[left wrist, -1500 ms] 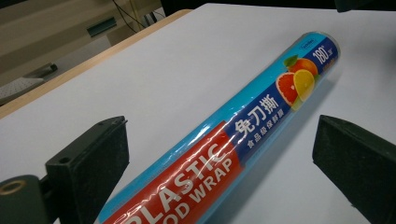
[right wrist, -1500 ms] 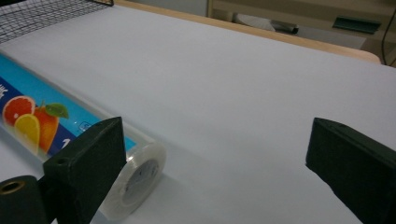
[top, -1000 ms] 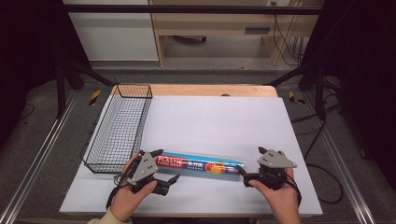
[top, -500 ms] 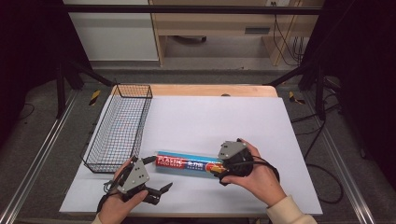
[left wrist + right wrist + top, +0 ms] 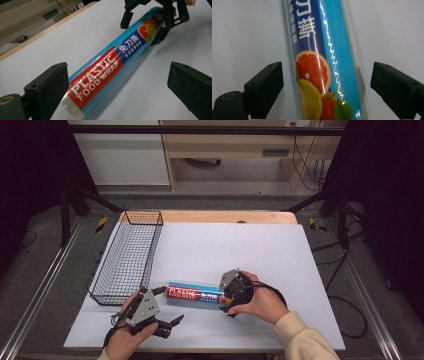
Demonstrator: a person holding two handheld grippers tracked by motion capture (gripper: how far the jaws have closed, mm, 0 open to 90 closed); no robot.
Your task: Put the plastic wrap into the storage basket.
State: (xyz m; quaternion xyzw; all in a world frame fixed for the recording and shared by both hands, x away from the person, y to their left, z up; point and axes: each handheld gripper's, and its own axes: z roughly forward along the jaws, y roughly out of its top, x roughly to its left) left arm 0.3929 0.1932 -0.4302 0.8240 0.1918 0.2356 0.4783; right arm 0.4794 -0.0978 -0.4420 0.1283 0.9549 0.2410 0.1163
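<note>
Right gripper [image 5: 231, 296] has its jaws spread wide, straddling the fruit-print end of the plastic wrap roll [image 5: 196, 294]. The roll runs straight up between them and neither jaw is touching it yet. My left gripper [image 5: 162, 322] is spread too, sitting just off the red "PLASTIC FOOD WRAP" end with the roll lying ahead of the jaws, slightly toward the left one.

I'd say I'm at the pre-grasp step on the right side. Next move as I see it: lower a touch and squeeze across the tube. It's round and shiny, so it could roll or slip if I'm off centre.

Out past the left jaws there's a black wire basket [image 5: 129, 257], probably where the roll ends up. The table [image 5: 260, 250] has a plain white top with a wooden edge at the far side. Beyond that are a dark frame, cables and a grey floor.
</note>
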